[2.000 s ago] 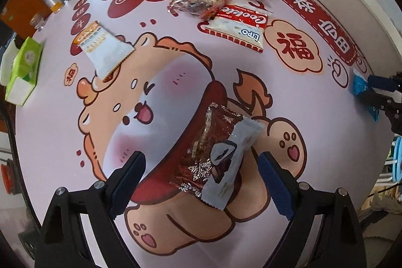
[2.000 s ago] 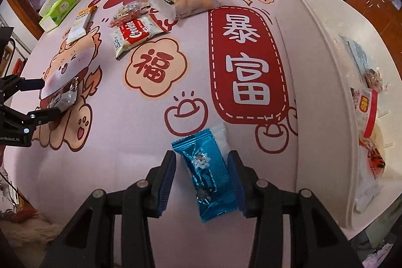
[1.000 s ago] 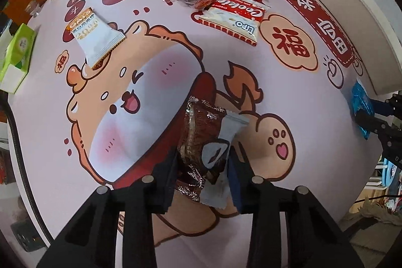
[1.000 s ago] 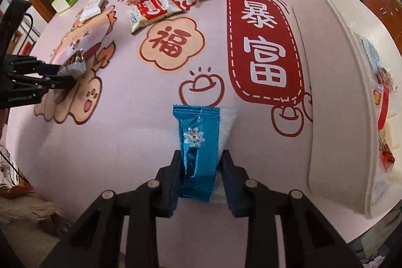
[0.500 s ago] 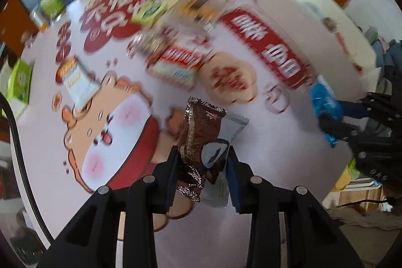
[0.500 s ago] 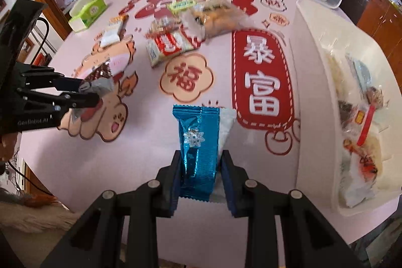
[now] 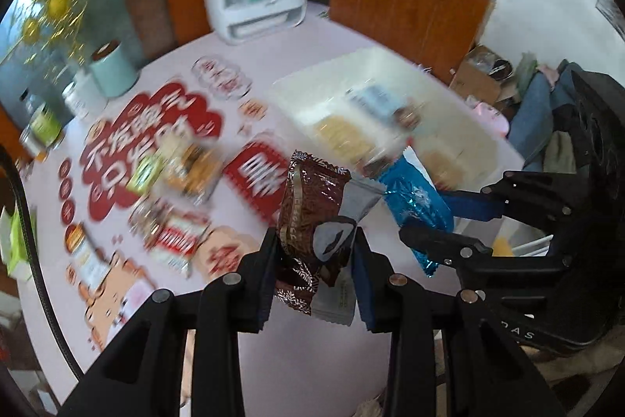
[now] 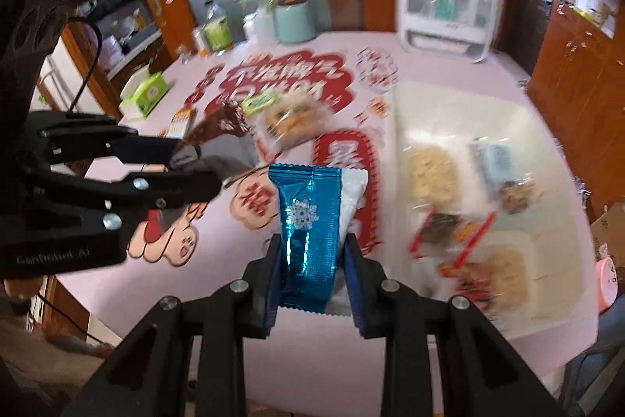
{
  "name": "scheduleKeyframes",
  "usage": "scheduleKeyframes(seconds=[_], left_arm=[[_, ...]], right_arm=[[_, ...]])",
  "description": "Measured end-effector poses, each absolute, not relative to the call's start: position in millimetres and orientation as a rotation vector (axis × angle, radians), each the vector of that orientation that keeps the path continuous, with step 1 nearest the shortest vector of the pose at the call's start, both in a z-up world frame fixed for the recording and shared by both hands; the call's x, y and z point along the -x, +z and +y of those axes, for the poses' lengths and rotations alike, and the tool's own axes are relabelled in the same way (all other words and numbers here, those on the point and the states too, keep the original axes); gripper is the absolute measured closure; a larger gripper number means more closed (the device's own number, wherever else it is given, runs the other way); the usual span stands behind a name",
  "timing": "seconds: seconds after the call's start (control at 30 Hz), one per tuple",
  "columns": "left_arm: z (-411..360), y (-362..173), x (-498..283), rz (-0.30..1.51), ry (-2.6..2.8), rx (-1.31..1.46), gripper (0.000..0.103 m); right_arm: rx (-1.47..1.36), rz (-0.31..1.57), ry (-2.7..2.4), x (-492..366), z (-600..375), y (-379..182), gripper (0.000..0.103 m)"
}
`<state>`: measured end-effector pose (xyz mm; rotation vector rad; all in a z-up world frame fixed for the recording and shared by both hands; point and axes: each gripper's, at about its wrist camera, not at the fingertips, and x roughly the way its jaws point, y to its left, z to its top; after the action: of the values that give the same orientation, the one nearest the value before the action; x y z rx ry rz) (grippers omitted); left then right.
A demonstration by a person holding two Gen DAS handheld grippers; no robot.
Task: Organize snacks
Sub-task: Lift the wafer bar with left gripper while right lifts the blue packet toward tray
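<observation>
My left gripper (image 7: 314,262) is shut on two packets held together, a brown foil snack packet (image 7: 308,206) and a grey one (image 7: 343,229), lifted above the table. My right gripper (image 8: 310,270) is shut on a blue foil packet (image 8: 308,217) with a white packet (image 8: 353,192) behind it, also in the air. The two grippers hang close side by side; the left gripper (image 8: 195,163) shows in the right wrist view and the right gripper (image 7: 429,221) in the left wrist view. The white tray (image 8: 547,127) with several snacks lies to the right.
Several loose snack packets (image 7: 183,167) lie on the printed pink tablecloth (image 8: 429,57). At the far edge stand a white appliance (image 8: 445,6), a mint canister (image 8: 295,18) and bottles (image 8: 216,26). A green tissue box (image 8: 146,92) sits at the left. Wooden cabinets surround the table.
Both grippers have risen off the table with their packets and tilted up. They have come closer together, toward the white tray.
</observation>
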<state>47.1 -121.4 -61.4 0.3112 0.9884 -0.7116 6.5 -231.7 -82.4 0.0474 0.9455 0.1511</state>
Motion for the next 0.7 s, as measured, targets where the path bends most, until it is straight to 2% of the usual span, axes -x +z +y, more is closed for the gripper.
scheduleKeyframes(seconds=[0.33,0.7], left_arm=[[-224.9,-42.7,-49.3,0.937,-0.685,-0.263,0.070],[-276.8,-54.7,-75.1,0.950,-0.551,-0.204,0.070]], right_arm=[[-0.146,0.879,0.035,-0.8,-340.1,-49.1,0.073],[-0.152,0.925,-0.023,-25.6,-412.4,-65.5,0.073]])
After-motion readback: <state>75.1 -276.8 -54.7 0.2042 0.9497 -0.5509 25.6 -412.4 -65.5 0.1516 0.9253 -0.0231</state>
